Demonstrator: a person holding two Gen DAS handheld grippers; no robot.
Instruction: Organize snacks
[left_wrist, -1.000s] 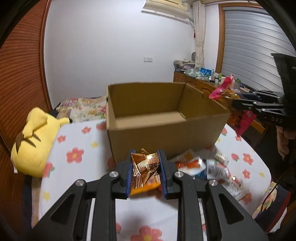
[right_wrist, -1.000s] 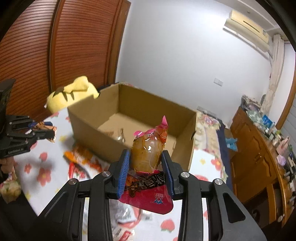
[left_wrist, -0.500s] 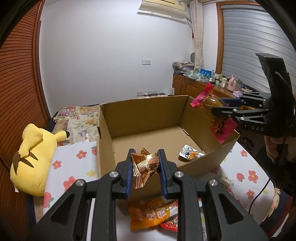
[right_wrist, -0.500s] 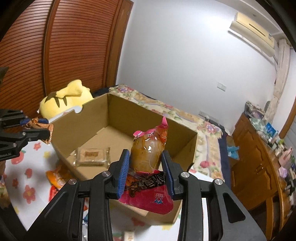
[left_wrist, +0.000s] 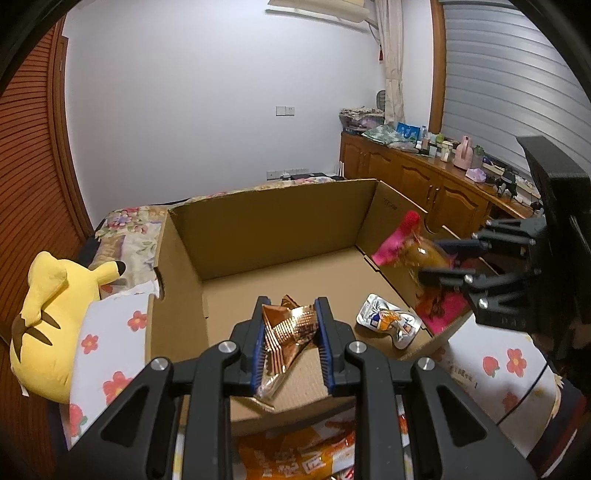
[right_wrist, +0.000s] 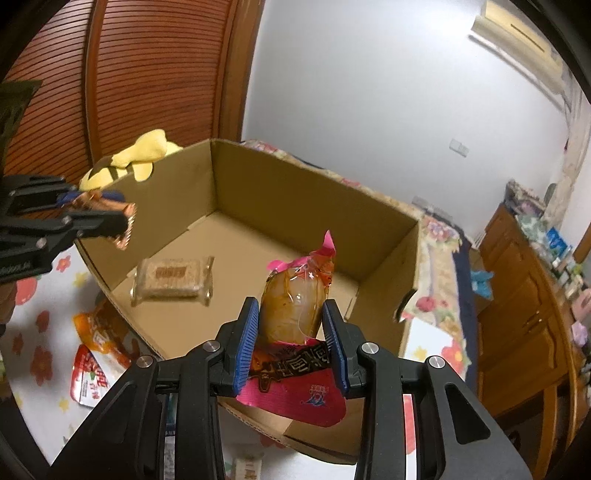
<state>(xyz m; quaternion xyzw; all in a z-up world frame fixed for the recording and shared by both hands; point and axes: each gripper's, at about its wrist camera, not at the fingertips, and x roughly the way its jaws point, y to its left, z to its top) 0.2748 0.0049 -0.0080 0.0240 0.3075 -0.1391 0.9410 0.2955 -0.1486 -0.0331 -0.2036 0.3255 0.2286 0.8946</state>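
An open cardboard box (left_wrist: 266, 214) stands on the flowered tablecloth; it also shows in the right wrist view (right_wrist: 295, 192). My left gripper (left_wrist: 290, 343) is shut on a copper foil snack packet (left_wrist: 288, 332), held over the box's near wall. My right gripper (right_wrist: 291, 332) is shut on a pink packet with a brown snack (right_wrist: 299, 295), held over the box's right wall; it shows in the left wrist view (left_wrist: 413, 251). One packet lies in the box, silver in the left wrist view (left_wrist: 388, 321) and clear with a biscuit in the right wrist view (right_wrist: 173, 280).
A yellow plush toy (left_wrist: 51, 306) lies left of the box. Loose orange and red snack packets lie on the tablecloth before the box (left_wrist: 295, 454) (right_wrist: 92, 354). A wooden sideboard (left_wrist: 424, 177) with clutter stands at the right. A bed lies behind the box.
Both grippers have moved forward with their packets, from in front of and beside the box to over its walls. The box floor and the packet on it have come into view.
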